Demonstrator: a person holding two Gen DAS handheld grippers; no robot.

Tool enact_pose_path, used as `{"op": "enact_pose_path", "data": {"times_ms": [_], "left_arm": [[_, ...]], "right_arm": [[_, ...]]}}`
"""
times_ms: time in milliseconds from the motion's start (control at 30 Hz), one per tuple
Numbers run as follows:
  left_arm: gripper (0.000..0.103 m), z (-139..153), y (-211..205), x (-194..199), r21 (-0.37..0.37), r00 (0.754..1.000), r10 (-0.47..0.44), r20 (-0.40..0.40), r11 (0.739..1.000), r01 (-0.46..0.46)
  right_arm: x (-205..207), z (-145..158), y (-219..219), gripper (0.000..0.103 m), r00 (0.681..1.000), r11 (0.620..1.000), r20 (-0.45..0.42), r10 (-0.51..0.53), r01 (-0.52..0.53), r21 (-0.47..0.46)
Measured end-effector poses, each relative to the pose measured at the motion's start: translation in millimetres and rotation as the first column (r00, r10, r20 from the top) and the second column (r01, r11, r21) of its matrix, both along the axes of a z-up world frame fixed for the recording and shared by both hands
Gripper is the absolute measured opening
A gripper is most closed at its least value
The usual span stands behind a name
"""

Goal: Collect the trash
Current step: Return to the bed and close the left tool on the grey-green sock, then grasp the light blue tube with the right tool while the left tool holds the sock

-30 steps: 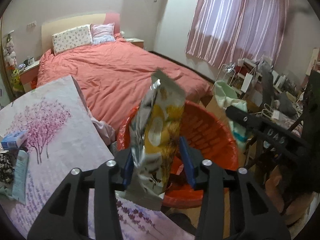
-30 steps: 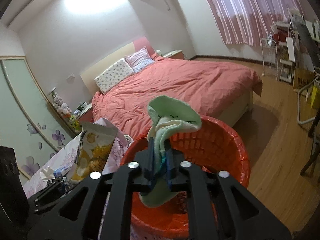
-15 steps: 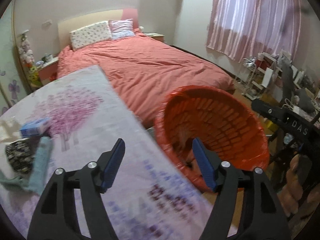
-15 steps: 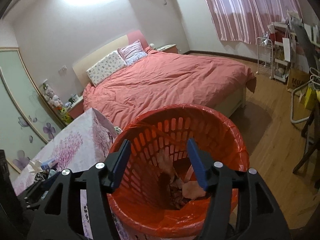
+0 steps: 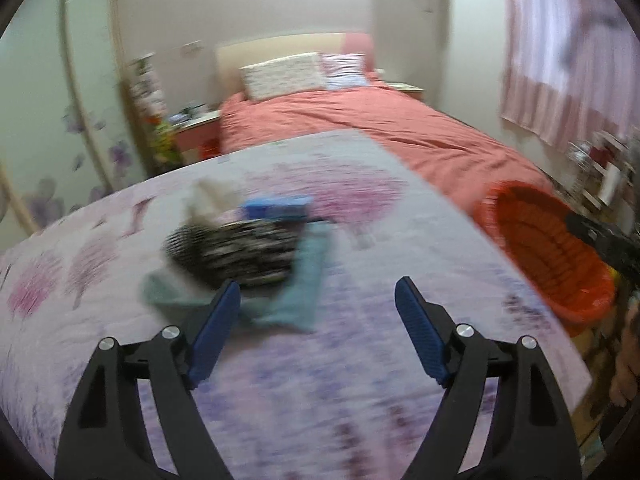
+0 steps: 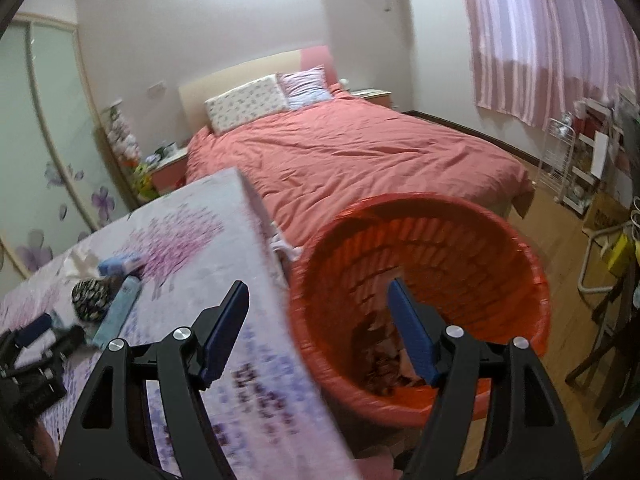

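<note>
Since 1 second ago, the snack wrapper and the green cloth have left the jaws and both cameras have swung from the basket toward the surface. The left gripper (image 5: 316,300) is hovering over the flower-printed surface (image 5: 360,380), jaws spread wide and holding nothing. The right gripper (image 6: 318,300) is hanging at the surface's edge, jaws equally wide and empty, one finger over the orange basket (image 6: 532,280), where discarded scraps are lying at the bottom.

The remaining trash is sitting in 1 tight cluster just ahead of the left gripper: a teal strip (image 5: 304,280), a black-and-white patterned pouch (image 5: 236,252), a blue box (image 5: 276,206) and a pale crumpled piece (image 5: 212,196). They are touching or overlapping, so a hasty closure risks pinching 2 items at once or pushing the strip under the pouch. Heavy blur suggests fast motion, which could cause an overshoot. The red bed (image 6: 360,152) is lying beyond; a metal rack (image 6: 568,160) is standing well apart.
</note>
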State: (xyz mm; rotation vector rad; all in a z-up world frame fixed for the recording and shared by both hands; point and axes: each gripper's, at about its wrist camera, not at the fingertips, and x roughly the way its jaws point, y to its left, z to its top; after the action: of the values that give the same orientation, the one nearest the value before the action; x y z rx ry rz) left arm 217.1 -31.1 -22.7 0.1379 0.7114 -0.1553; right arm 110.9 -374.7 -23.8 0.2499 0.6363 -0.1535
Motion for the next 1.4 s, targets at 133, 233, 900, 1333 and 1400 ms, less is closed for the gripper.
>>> {"op": "enact_pose_path", "data": {"times_ms": [133, 233, 900, 1333, 1400], "left_arm": [[0.079, -6, 57, 9, -0.041, 0.990, 0.139, -0.036, 0.989, -0.140], [0.078, -17, 88, 20, -0.109, 0.976, 0.193, -0.098, 0.973, -0.203], [0.012, -39, 141, 51, -0.071, 0.943, 0.287, -0.166, 0.951, -0.301], [0.014, -46, 189, 57, 0.038, 0.911, 0.387, -0.140, 0.922, -0.386], [0.014, -47, 190, 58, 0.025, 0.911, 0.386, -0.143, 0.922, -0.386]], "right_arm": [[0, -2, 25, 0.072, 0.999, 0.999, -0.013, 0.041, -0.042, -0.034], [3, -2, 40, 0.072, 0.997, 0.996, -0.025, 0.070, -0.072, -0.055], [20, -12, 114, 0.072, 0.972, 0.967, -0.089, 0.219, -0.228, -0.110], [69, -22, 186, 0.071, 0.919, 0.934, -0.173, 0.354, -0.358, 0.009], [72, -26, 196, 0.071, 0.914, 0.930, -0.189, 0.359, -0.367, -0.007]]}}
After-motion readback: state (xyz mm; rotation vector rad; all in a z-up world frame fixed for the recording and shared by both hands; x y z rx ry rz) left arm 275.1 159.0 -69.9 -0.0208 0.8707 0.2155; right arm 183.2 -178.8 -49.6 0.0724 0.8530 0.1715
